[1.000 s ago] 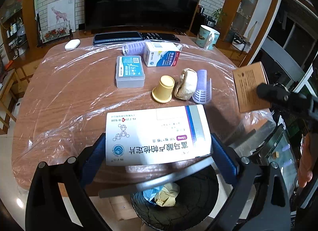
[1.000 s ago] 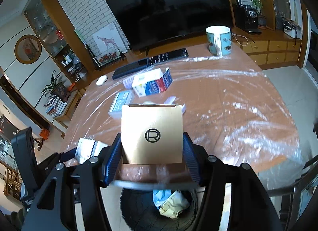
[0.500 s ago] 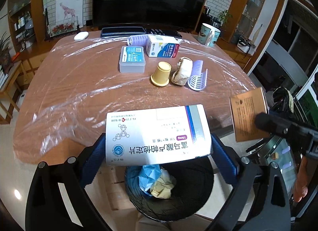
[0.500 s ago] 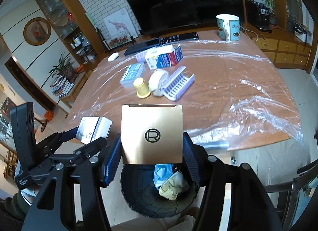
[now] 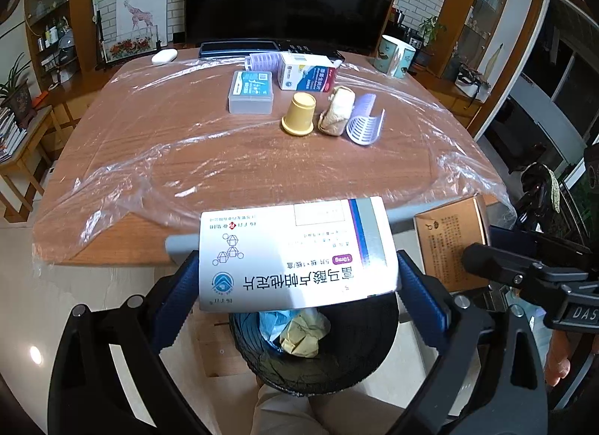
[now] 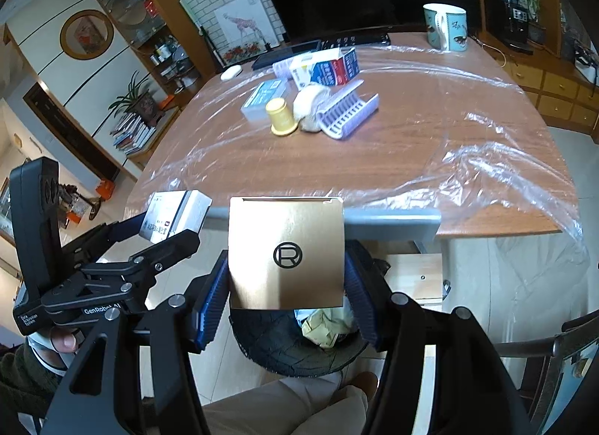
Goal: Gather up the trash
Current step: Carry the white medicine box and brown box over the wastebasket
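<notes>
Both tools now sit farther back from the worktop (image 5: 157, 158) than a second ago. Under the left tool (image 5: 297, 287), the black bin (image 5: 352, 352) shows nearly whole, below the white medicine box (image 5: 295, 251). Ahead of the right tool (image 6: 286, 285), the yellow cup (image 6: 281, 117) and ridged lilac tray (image 6: 346, 113) are no longer hidden behind the gold box (image 6: 286, 253). The left tool now shows closer at its left.

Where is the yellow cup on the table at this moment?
In the left wrist view, the yellow cup stands upside down near the table's middle, just left of the crumpled wad and right of the clear plastic box.
</notes>
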